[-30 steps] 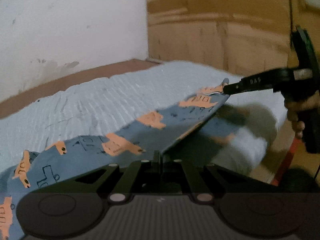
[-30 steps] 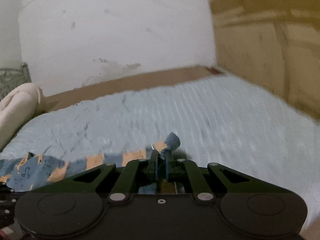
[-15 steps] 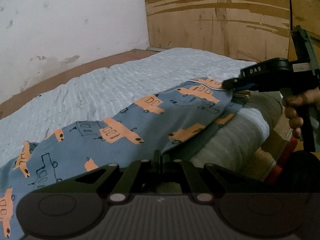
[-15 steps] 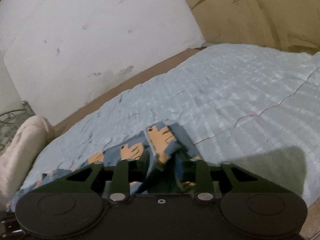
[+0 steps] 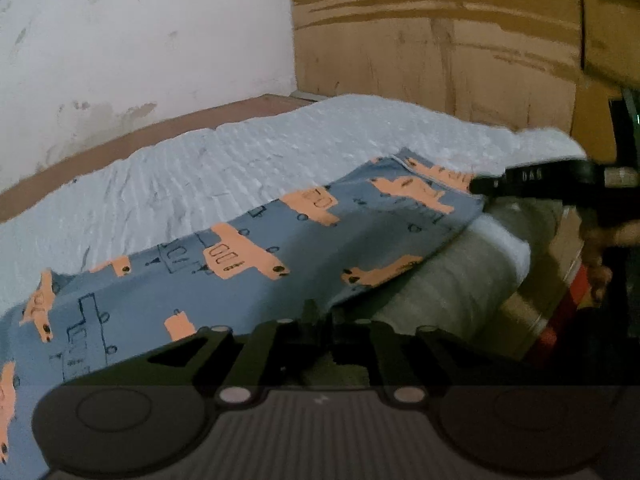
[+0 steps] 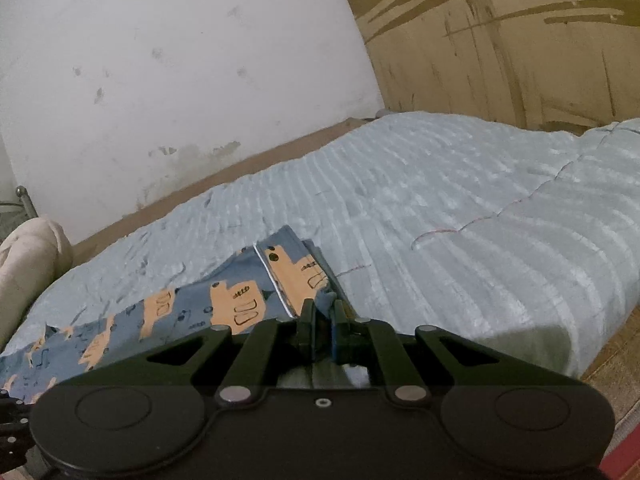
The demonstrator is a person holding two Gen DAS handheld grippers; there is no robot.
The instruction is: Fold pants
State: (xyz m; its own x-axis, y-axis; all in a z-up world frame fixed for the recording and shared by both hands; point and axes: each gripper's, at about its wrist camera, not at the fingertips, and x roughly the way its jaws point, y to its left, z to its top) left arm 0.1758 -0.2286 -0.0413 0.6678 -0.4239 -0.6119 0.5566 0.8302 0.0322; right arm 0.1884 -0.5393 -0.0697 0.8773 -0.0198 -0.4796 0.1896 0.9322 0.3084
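The left tool [image 5: 320, 314] pinches one edge of the blue pants [image 5: 248, 264]. The right tool [image 6: 322, 312] pinches the hem end. The pants lie stretched between them on the light blue bed [image 6: 460, 208], near its edge, by a white wall [image 6: 180, 60].

Dim indoor light, fisheye views from both wrists.
Both views curve toward black corners, bending the white wall [image 6: 180, 80] and the wooden panel [image 5: 432, 40]. Detail is soft and grainy; the right gripper [image 5: 476, 186] in the left view is motion-blurred. A grey shadow lies on the bed cover [image 6: 460, 220] at its near edge. No glare.
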